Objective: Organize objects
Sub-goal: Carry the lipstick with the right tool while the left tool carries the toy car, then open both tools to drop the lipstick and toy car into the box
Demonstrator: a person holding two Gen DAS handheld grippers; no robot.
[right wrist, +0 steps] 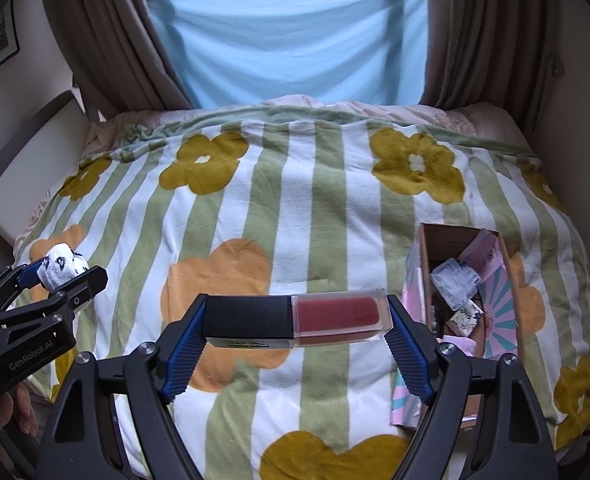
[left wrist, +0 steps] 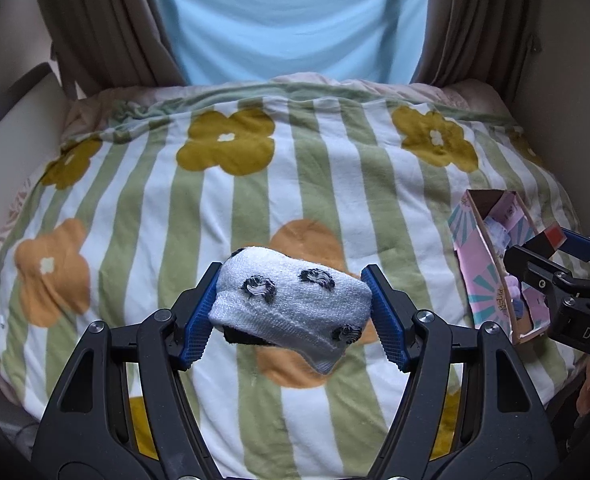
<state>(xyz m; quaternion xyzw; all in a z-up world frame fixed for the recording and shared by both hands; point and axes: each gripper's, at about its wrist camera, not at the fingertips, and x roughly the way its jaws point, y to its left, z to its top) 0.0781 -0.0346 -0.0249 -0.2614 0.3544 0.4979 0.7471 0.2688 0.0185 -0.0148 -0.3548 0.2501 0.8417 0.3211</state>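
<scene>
Bedroom, flower-striped fleece blanket bare of loose items. Left gripper clamped on rolled white sock with dark marks; right gripper clamped on red lip-gloss tube with black cap. Both lifted, not yet in pink cardboard box at right, already part-filled.

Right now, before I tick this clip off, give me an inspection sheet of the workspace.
Surface: striped flower blanket over a bed.
Job's things: rolled sock; lip gloss tube; open pink box at the right, already holding small items.
Clutter: nothing seen.
Grippers: left gripper clamps the sock; right gripper clamps the tube end to end, both held above the blanket.
Cables: nothing seen.
Surroundings: brown curtains, blue sheet across the window.
</scene>
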